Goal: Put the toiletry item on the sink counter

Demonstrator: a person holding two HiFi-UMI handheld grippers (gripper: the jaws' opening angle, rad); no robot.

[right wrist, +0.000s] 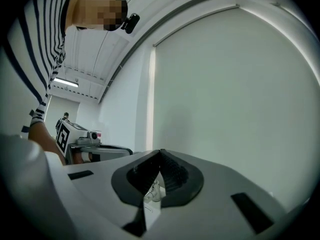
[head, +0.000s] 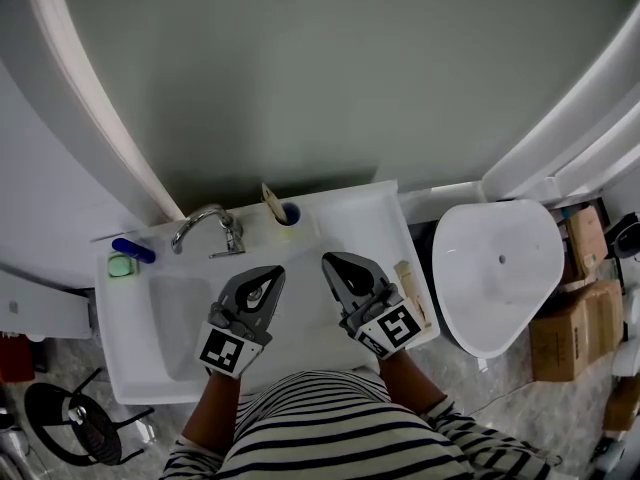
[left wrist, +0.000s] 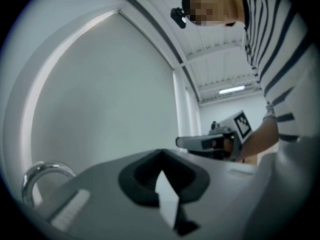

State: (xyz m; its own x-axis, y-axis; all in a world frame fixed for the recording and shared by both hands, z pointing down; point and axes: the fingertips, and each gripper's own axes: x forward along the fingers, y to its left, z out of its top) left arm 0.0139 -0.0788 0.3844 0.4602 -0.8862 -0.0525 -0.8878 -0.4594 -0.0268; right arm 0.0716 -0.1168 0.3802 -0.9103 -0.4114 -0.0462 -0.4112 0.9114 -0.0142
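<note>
In the head view, the left gripper [head: 272, 273] and right gripper [head: 332, 261] hover side by side over the white sink counter [head: 375, 213], both with jaws closed and nothing between them. A long beige toiletry item [head: 411, 292] lies flat along the counter's right edge, just beside the right gripper and untouched by it. Behind the basin stands a chrome faucet [head: 205, 228]. To its right, a blue cup [head: 288, 214] holds a pale stick-like thing [head: 270, 199] that leans left. At the counter's left corner, a blue item [head: 133, 250] rests beside a green one [head: 122, 266]. Right of the counter are a white toilet [head: 500, 273] and cardboard boxes [head: 568, 330].

In the left gripper view, the left gripper's [left wrist: 162, 156] jaws meet, empty. The faucet's arc [left wrist: 42, 175] rises at lower left, and the right gripper [left wrist: 210, 143] shows beyond.

In the right gripper view, the right gripper's [right wrist: 160, 156] jaws are likewise together and grip nothing. The left gripper [right wrist: 82, 139] is at the left.
</note>
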